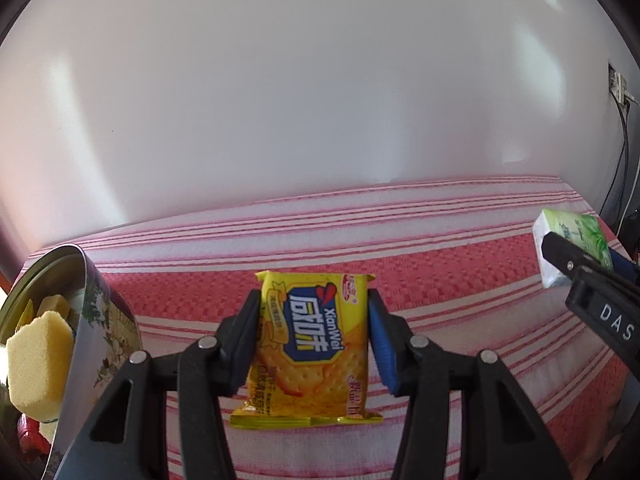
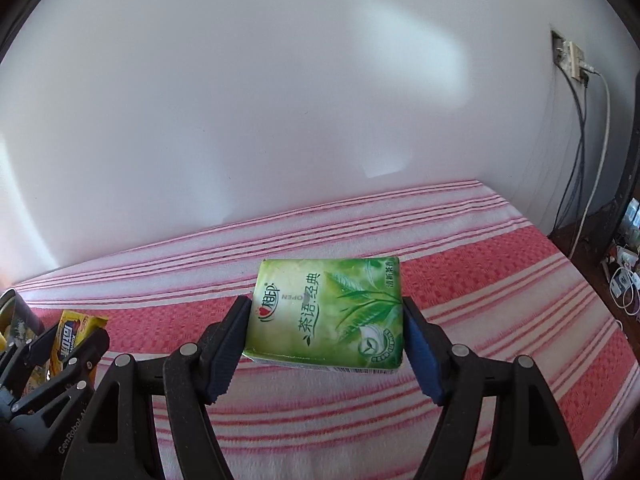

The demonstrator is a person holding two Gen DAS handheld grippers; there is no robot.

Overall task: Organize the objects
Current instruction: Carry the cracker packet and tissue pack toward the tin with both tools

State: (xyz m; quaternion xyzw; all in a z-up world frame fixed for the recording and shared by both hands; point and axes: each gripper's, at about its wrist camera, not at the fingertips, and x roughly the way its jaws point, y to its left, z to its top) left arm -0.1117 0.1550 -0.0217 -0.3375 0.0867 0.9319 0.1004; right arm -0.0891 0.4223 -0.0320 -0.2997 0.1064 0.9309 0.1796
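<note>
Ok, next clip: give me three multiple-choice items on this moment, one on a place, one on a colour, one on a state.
1. Where does the tin stand relative to the left hand-held gripper?
A. To its left
B. To its right
C. Between its fingers

2. What colour is the tissue pack?
A. Blue
B. Green
C. Black

3. What is the state of the right hand-held gripper?
A. Open, holding nothing
B. Shut on the tissue pack
C. Shut on a sponge

Answers:
1 A: the tin sits at the left edge of the left wrist view.
2 B: its wrapper is green with printed leaves.
3 B: both fingers press on the pack's sides, above the cloth.
</note>
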